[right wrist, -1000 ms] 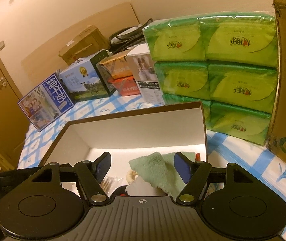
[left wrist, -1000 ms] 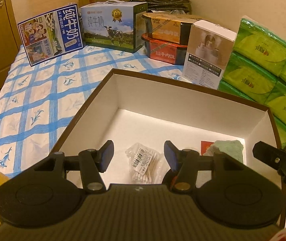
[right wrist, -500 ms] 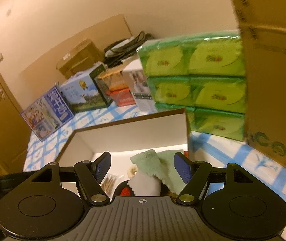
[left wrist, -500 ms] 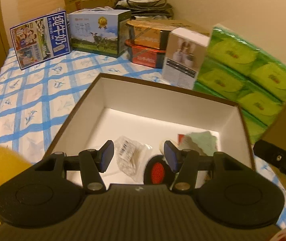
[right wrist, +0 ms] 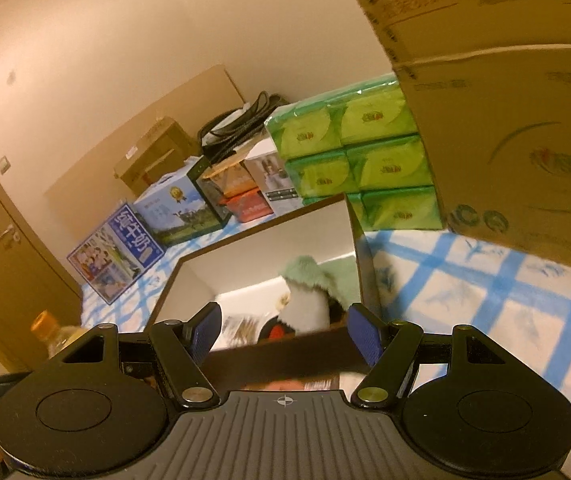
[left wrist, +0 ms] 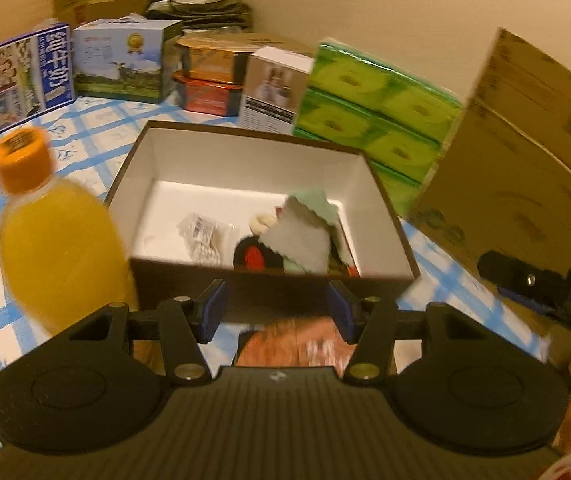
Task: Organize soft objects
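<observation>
Both the left gripper point(left wrist: 276, 312) and right gripper point(right wrist: 281, 330) hover with jaws open and empty. The brown box point(left wrist: 189, 138) holds a green cloth point(left wrist: 312, 201) and a cotton-swab packet point(left wrist: 201, 236).

At about ten o'clock on the tablecloth, a blue milk carton point(left wrist: 21, 80) carries large white characters reading 纯牛奶 down its side; the same characters show on it in the right wrist view point(right wrist: 115, 252). At one o'clock, the big cardboard box point(right wrist: 505, 80) bears red characters near its top edge, too blurred to read. Print on the green tissue packs point(left wrist: 373, 120) is illegible.
</observation>
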